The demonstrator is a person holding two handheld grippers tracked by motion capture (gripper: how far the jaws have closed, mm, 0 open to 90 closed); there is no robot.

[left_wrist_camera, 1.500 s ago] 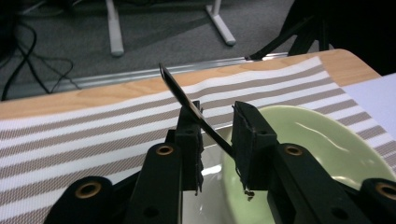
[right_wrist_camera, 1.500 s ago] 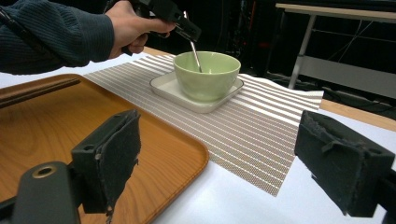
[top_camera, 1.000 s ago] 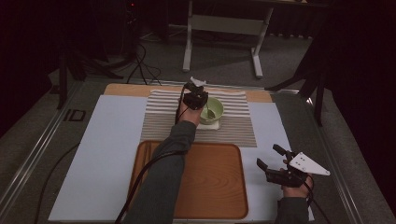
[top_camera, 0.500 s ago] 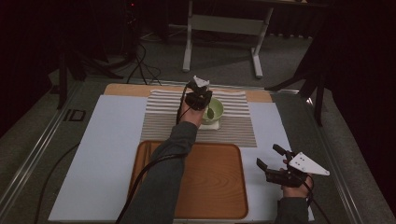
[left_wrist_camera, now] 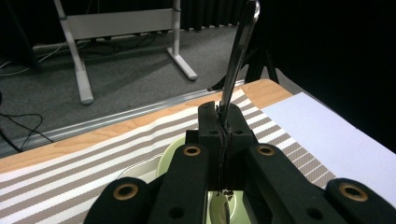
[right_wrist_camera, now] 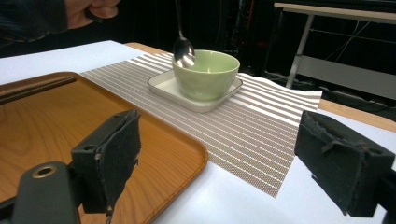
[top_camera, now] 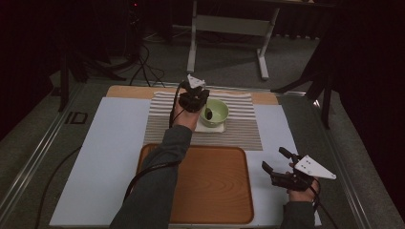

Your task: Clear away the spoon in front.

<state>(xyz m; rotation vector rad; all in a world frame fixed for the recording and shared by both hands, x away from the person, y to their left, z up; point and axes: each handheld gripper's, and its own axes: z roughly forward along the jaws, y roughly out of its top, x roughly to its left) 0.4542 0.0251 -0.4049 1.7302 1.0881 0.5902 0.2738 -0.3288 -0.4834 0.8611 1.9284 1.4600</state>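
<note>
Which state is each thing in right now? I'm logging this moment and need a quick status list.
Left claw: shut on the spoon handle.
Spoon: held upright, head at the near rim of the bowl.
Green bowl: upright on the white saucer.
White saucer: flat on the striped mat.
Wooden tray: flat.
Right claw: open, over the table.

Lighting is dim and uneven in the high view: the white tabletop (top_camera: 114, 143) is moderately lit from above, while the surrounding room falls into near-black with a faint reddish cast. Fine grain and softness are noted there. In the left gripper view, the near black gripper (left_wrist_camera: 223, 140) is rendered slightly soft. In the right gripper view, a bright highlight is seen on the spoon (right_wrist_camera: 183, 49), and the foreground pads (right_wrist_camera: 114, 156) are blurred.
</note>
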